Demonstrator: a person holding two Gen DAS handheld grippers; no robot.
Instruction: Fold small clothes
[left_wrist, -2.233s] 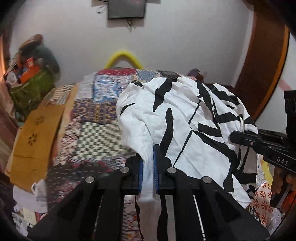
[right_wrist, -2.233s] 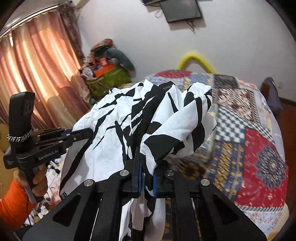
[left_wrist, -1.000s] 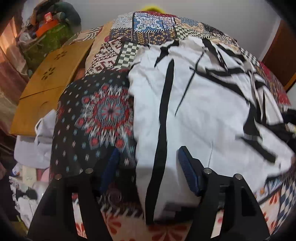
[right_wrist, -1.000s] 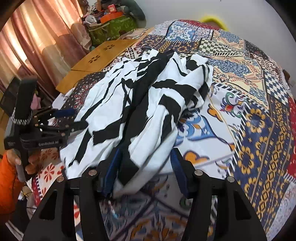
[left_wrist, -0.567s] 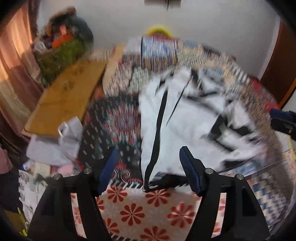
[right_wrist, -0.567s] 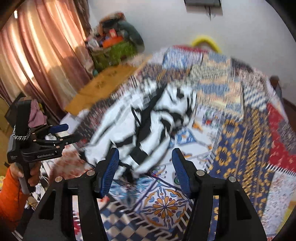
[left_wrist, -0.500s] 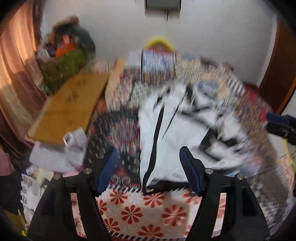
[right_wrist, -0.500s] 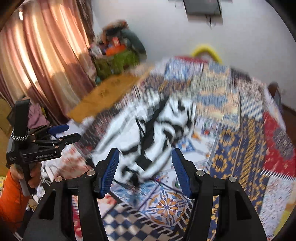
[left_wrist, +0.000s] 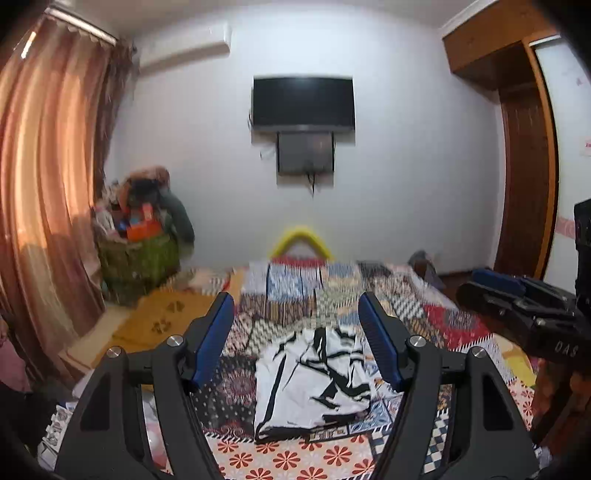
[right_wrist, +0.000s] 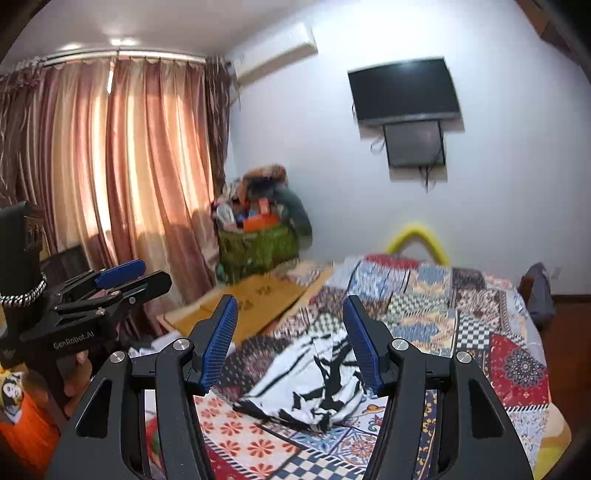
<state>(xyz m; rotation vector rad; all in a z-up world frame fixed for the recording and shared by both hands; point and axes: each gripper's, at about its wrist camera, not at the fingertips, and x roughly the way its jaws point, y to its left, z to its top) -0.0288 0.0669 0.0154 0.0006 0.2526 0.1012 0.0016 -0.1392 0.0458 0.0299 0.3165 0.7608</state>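
On the near end of the bed (left_wrist: 436, 314), atop the patchwork bedspread, lies the black-and-white garment (left_wrist: 310, 384), a roughly rectangular bundle, longer than wide, close to the bed's near edge. Left tongs (left_wrist: 295, 338): spread wide, blue pads apart, nothing between them, raised well clear of the cloth. Right tongs (right_wrist: 290, 341): likewise spread and empty, also held high and back from the bed; neither touches the garment. Each tool shows at the edge of the other's view, held apart at either side. Garment state, left view: left edge runs straight with a black stripe along it, near hem fairly square. Right view (right_wrist: 314, 380): the right side is bunched, with loose folds and an uneven lower edge. Judgement: cloth appears laid down and at least partly folded, but not a tidy finished packet; whether a further fold is intended cannot be told. Left to do, probably: smooth or tuck the rumpled right side, perhaps one more fold across the length. A heap of items in a green basket (right_wrist: 258, 247) by the curtain (right_wrist: 110, 184) may hold more clothes; contents too blurred to say
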